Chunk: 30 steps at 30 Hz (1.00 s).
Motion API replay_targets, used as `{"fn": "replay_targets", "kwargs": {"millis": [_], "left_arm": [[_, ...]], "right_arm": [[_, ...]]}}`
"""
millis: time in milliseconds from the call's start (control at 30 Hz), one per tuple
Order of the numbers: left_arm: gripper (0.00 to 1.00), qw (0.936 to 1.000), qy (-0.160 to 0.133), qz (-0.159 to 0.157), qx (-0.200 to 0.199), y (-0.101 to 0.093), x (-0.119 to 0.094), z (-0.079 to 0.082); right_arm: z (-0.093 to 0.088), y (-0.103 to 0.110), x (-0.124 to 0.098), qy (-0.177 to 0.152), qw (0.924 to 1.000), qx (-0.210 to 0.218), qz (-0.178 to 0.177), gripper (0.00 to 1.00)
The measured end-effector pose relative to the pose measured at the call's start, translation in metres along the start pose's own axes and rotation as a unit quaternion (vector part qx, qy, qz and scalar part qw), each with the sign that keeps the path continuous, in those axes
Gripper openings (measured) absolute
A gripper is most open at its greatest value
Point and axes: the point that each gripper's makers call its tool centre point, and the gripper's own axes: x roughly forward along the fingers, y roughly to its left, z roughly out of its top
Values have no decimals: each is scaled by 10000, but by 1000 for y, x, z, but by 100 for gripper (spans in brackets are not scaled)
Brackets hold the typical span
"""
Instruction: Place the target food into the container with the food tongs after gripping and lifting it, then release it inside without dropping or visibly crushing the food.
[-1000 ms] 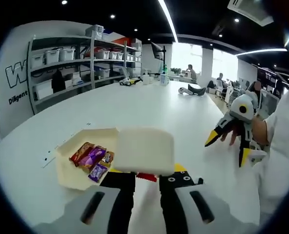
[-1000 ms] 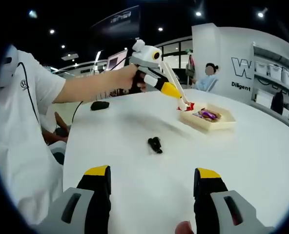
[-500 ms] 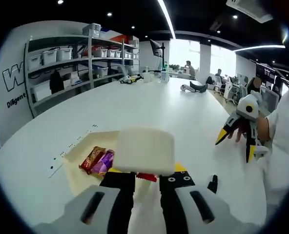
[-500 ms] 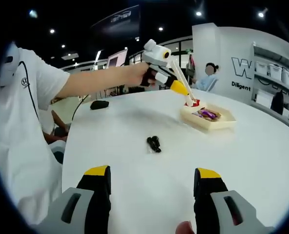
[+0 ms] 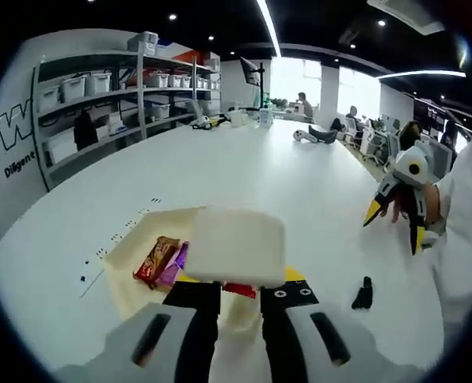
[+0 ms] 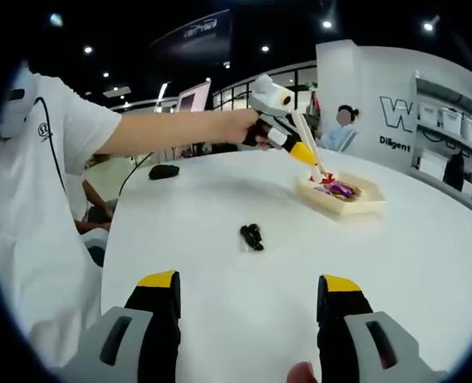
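My left gripper is shut on white food tongs, whose broad arm hides much of what lies beyond. A red packet peeks out under the tongs. In the right gripper view, a hand holds the left gripper, and the tongs slant down with the red packet at their tip, over the near-left part of the beige container. The container holds several wrapped snack bars. My right gripper is open with nothing in it, and it also hangs open at the right.
A small black object lies on the white table between the grippers, also seen near the right. Shelves with bins stand at the back left. The person's white sleeve is on the left.
The left gripper has carried the tongs and red packet forward and down until they are over the container. The right gripper has stayed open and nearly still.
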Motion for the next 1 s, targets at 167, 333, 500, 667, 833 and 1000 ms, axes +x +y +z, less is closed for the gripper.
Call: {"fn": "replay_targets", "kwargs": {"millis": [167,333,500,667,833,1000], "left_arm": [[17,9999,109,-17,7,3,6,-6],[17,9999,150,-72,24,5,10,-9],[17,9996,225,-136,64,5,14,-12],[17,9992,343,-203,98,7,19,-16],[18,9986,414,-292,132,6,22,-18],[18,9976,551,-361,197,6,26,-21]], "right_arm": [[-1,-1,-1,-3,10000,7,-17,67],[-1,-2,-1,-4,10000,11,-16,67],[-2,-3,-1,1,10000,24,-21,67],[-4,-3,-2,1,10000,40,-28,67],[-6,-4,-2,11,10000,62,-36,67],[-8,-4,-2,17,10000,82,-33,67]]}}
